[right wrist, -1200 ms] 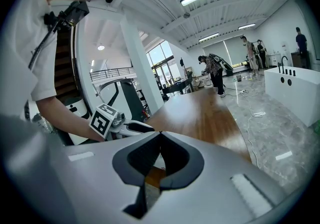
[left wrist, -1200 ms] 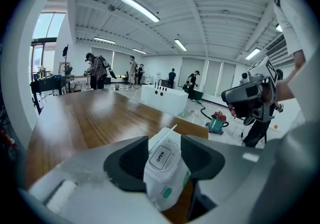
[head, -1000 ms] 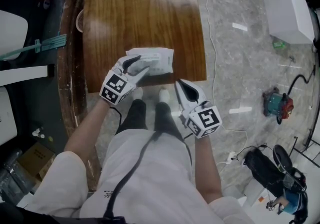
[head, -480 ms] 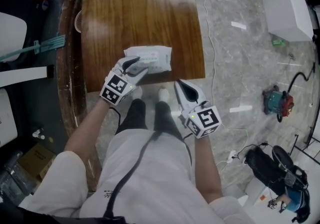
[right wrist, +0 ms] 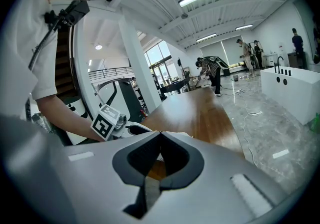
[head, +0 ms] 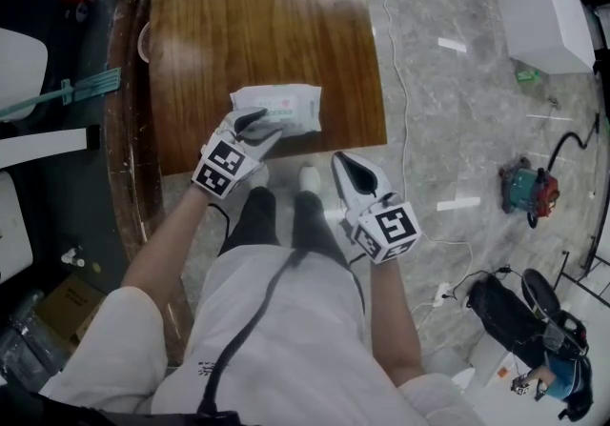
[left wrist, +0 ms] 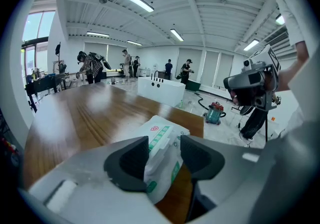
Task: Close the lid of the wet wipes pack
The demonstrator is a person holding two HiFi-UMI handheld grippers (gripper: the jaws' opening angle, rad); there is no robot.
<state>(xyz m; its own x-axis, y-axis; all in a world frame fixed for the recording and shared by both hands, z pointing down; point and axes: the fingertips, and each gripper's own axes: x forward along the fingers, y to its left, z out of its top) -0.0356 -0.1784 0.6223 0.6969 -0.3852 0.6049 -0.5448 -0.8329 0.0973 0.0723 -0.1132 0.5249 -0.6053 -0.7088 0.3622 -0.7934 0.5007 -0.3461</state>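
My left claw (left wrist: pixel 164 154) is clenched on the wet wipes pack (left wrist: pixel 161 140): in the left gripper view the white pack with its green print stands up between the two dark pads, one pad pressed against its side and the other close against the opposite face. From the head view I grip it at its near left corner, and the pack sits at the near end of the brown wooden worktop (head: pixel 257 24), close to the front edge and nearer the right side than the left. I cannot tell whether the pack lies fully on the wood or is raised a little at my end, and I cannot make out whether its lid is up or down. My right claw (right wrist: pixel 159 134) is closed on nothing, its two tips meeting in a point with only an empty hollow behind them. It hangs off the worktop, just in front of the front edge and over my legs, pointing toward the pack but apart from it. In its view I see the left claw's marker cube (right wrist: pixel 105 121) and my forearm off to the left. On the grey marble floor (head: pixel 457 129) to my right stands a teal and red vacuum cleaner (head: pixel 527 193), well apart from the worktop, with a thin white cable (head: pixel 400 52) running along the floor beside the worktop's right edge.
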